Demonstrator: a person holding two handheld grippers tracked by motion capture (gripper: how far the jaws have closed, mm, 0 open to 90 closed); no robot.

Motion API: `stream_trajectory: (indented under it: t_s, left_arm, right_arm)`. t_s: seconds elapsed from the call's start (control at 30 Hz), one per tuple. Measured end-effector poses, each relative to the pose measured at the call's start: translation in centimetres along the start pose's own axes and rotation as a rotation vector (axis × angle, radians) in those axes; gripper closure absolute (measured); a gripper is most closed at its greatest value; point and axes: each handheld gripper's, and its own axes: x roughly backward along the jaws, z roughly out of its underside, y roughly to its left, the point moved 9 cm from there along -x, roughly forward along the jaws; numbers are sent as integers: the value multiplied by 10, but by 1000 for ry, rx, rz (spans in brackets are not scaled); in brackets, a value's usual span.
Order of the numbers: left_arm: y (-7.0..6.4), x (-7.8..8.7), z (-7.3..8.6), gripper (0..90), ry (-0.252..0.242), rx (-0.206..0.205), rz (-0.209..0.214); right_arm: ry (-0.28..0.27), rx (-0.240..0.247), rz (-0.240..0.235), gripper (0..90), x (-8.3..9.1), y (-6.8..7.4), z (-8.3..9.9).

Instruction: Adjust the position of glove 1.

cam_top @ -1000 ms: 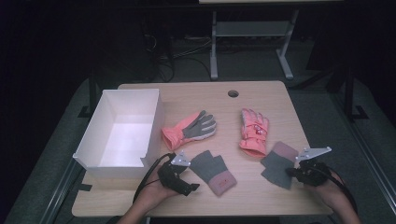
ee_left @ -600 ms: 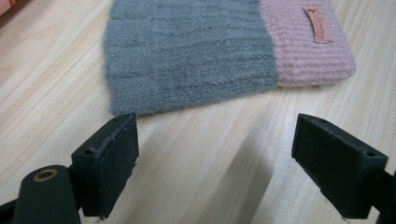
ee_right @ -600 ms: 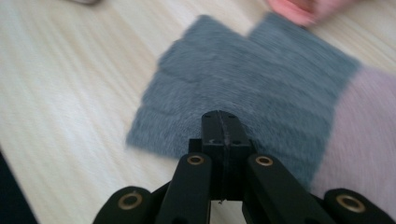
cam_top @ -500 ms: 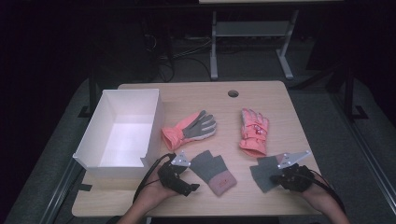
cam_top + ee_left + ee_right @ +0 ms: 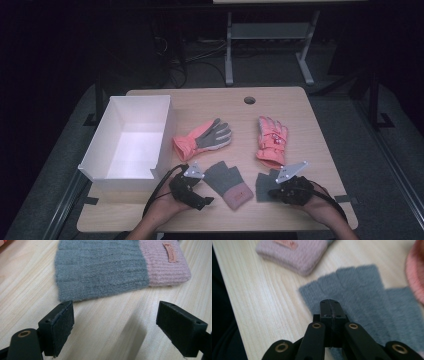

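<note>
Grey knit glove lies flat near the worktop's front edge, and my right claw rests on it, jaws pressed together; whether wool is pinched, I cannot tell. My left claw gapes wide, empty, low before the fuzzy grey-and-pink ribbed glove. Both hands hug the front edge.

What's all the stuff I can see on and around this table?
White box: one, white, open-topped, left side of the table.
Padded gloves: two, salmon-pink; one with a grey palm mid-table, one to its right.
Knitted gloves: two, grey; one with a pink cuff near the front, one under the right gripper.
Table: one, pale wood, with a round hole near its far edge.
Left gripper: black, jaws wide open, just short of the pink-cuffed glove.
Right gripper: black, jaws together, over the grey glove.
</note>
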Motion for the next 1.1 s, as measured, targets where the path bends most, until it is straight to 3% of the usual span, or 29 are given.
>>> stream_trajectory:
  t_s: [0.07,0.13,0.17,0.2,0.23,0.33,0.43,0.63,0.87,1.1]
  left_arm:
    - [0,0,0,144,0,-1,0]
    - [0,-1,-1,144,-13,20,0]
    - [0,-1,-1,144,-12,21,0]
    - [0,-1,-1,144,-12,21,-1]
    - [0,-1,-1,144,-12,21,-1]
    - [0,-1,-1,144,-9,17,-1]
    - [0,-1,0,144,-7,22,-1]
    - [-1,-1,-1,144,-11,23,1]
    - [-1,-1,-1,144,-13,25,1]
    - [0,-1,0,144,-6,18,0]
  right_arm:
    - [-20,-6,9,900,4,-3,-1]
    - [-58,-20,46,900,16,-16,0]
    - [-69,-31,77,900,22,-25,2]
    - [-90,-83,120,900,32,-45,9]
    - [-90,-83,120,900,32,-45,9]
    - [-74,-138,181,900,40,-73,28]
    - [-63,-155,193,900,40,-82,39]
    - [-56,-167,181,900,39,-81,43]
    - [-38,-172,157,900,43,-60,51]
    - [-29,-146,124,900,43,-38,54]
